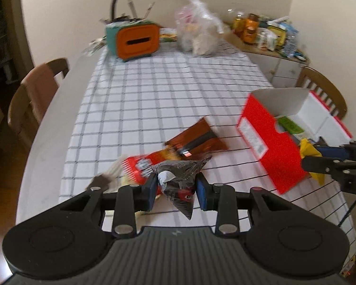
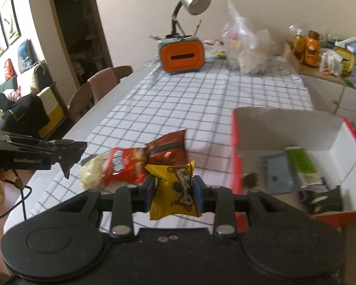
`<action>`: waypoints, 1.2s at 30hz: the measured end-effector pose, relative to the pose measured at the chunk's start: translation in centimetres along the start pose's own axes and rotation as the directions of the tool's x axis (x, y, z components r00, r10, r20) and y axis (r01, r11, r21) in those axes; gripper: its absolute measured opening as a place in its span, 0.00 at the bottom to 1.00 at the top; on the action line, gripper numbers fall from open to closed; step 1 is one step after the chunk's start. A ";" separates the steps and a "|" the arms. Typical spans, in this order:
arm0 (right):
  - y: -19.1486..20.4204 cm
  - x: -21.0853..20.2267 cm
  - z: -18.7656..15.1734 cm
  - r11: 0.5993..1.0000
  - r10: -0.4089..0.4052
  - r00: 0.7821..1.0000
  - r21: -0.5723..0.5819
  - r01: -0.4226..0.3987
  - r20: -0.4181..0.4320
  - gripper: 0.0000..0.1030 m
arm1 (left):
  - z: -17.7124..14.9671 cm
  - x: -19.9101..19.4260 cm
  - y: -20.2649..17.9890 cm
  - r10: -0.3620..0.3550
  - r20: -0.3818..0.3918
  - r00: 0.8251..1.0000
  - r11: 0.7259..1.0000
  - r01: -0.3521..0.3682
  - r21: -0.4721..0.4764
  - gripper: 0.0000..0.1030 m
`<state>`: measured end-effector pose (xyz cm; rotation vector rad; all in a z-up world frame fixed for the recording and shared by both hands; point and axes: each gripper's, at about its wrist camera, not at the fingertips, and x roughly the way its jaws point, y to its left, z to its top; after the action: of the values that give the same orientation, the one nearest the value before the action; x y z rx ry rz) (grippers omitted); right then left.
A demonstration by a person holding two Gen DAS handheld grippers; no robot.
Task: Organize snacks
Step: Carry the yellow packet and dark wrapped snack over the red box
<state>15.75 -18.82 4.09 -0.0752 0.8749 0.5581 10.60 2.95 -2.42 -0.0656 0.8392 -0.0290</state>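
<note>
The right gripper [image 2: 175, 190], jaws clamped on a yellow snack packet [image 2: 175, 191], hangs just beside the open red box [image 2: 236, 133]. The left gripper [image 1: 177, 188], gripping a dark triangular packet [image 1: 180, 185], sits farther from the box.

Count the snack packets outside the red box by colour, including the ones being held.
Yellow packet: 1, in the right gripper
Dark grey packet: 1, in the left gripper
Red packet: 1
Brown packet: 1
Pale packet: 1
Total: 5
</note>
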 end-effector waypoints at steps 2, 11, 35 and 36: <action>-1.2 -0.6 0.2 1.000 -0.013 1.000 0.002 0.013 0.007 0.32 | 0.6 0.0 -1.7 -0.006 0.007 1.000 1.000 0.006 0.019 0.32; -7.1 -2.6 1.0 0.998 -0.067 0.997 0.019 0.066 0.038 0.32 | 3.6 1.1 -9.3 -0.040 0.030 0.999 0.995 0.037 0.094 0.32; -22.2 0.5 1.9 0.982 -0.182 0.982 0.038 0.184 -0.047 0.32 | 7.5 11.0 -24.5 -0.060 -0.144 0.988 0.976 0.088 0.197 0.32; -22.6 0.9 1.9 0.982 -0.184 0.981 0.036 0.186 -0.055 0.32 | 7.5 11.5 -25.0 -0.054 -0.152 0.987 0.975 0.085 0.206 0.32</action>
<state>28.68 -37.20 1.07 -0.1329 0.9188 0.3656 23.92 -22.27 -4.22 0.1095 0.9752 -0.1915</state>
